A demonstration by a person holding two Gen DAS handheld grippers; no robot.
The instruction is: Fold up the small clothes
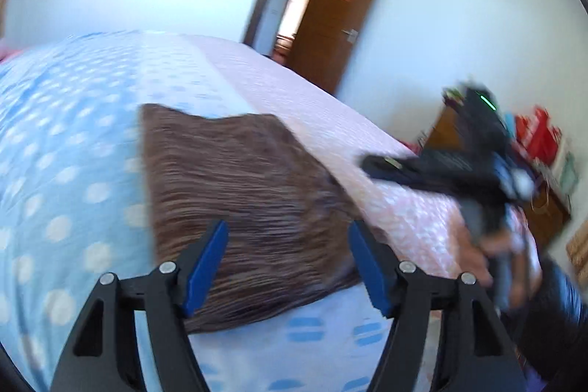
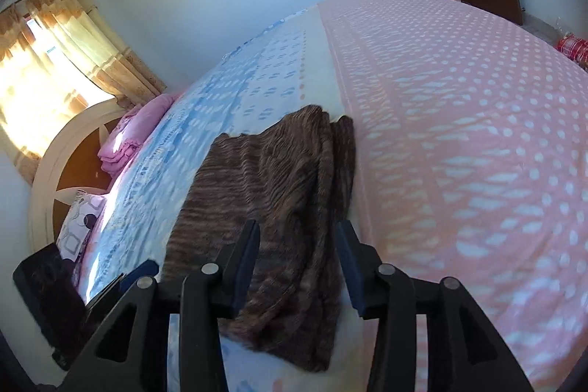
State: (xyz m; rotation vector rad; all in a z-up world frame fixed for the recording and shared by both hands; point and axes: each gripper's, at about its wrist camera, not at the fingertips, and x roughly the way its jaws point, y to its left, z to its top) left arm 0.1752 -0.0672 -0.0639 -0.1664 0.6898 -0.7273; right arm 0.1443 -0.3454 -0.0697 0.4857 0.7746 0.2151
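Both sets of jaws stand open and empty over the folded brown garment (image 1: 242, 208) on the bed (image 2: 459, 135). At 9 o'clock, pink bedding (image 2: 128, 138); at 1 o'clock, an open door (image 1: 330, 17).

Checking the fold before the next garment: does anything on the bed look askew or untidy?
Slightly. The brown garment lies folded on the bed, but its far edge is uneven: one layer sticks out past the others, and the right side bunches into a ridge. Both grippers are open, clear of it.
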